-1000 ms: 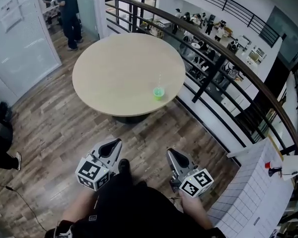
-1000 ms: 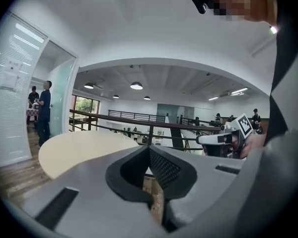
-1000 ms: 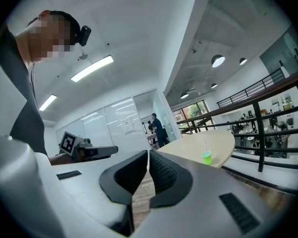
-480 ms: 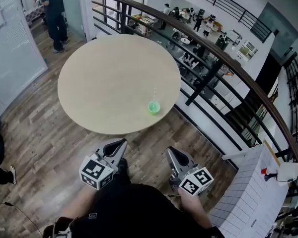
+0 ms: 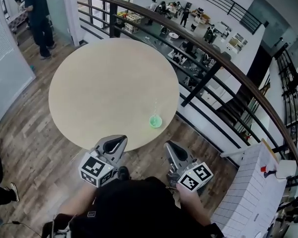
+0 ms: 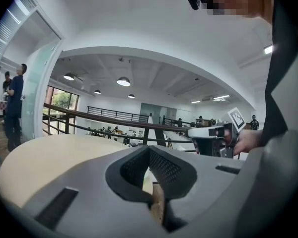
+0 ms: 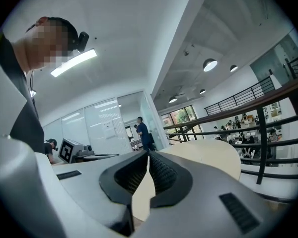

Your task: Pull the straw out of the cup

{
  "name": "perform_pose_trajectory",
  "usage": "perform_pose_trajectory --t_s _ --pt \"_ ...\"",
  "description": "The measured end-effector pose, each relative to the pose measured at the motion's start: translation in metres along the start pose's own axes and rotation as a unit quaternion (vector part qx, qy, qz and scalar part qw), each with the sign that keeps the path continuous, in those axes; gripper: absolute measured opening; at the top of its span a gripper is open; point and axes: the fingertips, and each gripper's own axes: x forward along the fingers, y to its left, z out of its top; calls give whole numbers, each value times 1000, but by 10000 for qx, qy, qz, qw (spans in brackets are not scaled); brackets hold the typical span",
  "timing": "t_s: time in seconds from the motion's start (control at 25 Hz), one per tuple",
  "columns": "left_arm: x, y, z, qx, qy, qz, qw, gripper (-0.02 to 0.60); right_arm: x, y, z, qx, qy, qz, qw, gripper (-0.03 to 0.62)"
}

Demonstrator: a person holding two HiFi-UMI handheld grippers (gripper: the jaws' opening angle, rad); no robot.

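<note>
Straw (image 5: 155, 108) a faint sliver above the green cup (image 5: 155, 121), table (image 5: 104, 88) rim hidden behind my left gripper (image 5: 120, 141), forearms (image 5: 78, 205) cropped at bottom edge.

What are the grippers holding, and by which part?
Nothing. The left gripper and right gripper are both shut and empty; the green cup with its straw stands on the table.

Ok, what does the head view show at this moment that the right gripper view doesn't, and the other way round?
Only the head view: the green cup with its straw, standing near the right edge of the round table, and the right gripper seen from outside, short of the cup. Only the right gripper view: its jaws pressed together with nothing between them, plus the ceiling lamps. Both: the round table, the railing, the left gripper and a standing person in dark clothes.
</note>
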Motion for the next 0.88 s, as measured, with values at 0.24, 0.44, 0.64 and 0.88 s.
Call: perform_pose_trajectory --t_s 0.24,0.44,0.64,0.88 --pt "23 21 0 -18 39 -127 9999 8 15 -25 -1 34 75 -215 9997 25" --pt "46 30 -2 -102 115 -100 9998 8 27 -50 2 143 63 -166 9997 25" --pt "83 35 -4 -190 209 105 9995 8 37 -85 5 247 148 82 9996 26" --pt "130 44 9 -405 165 412 9982 8 56 -139 20 277 367 376 9982 26"
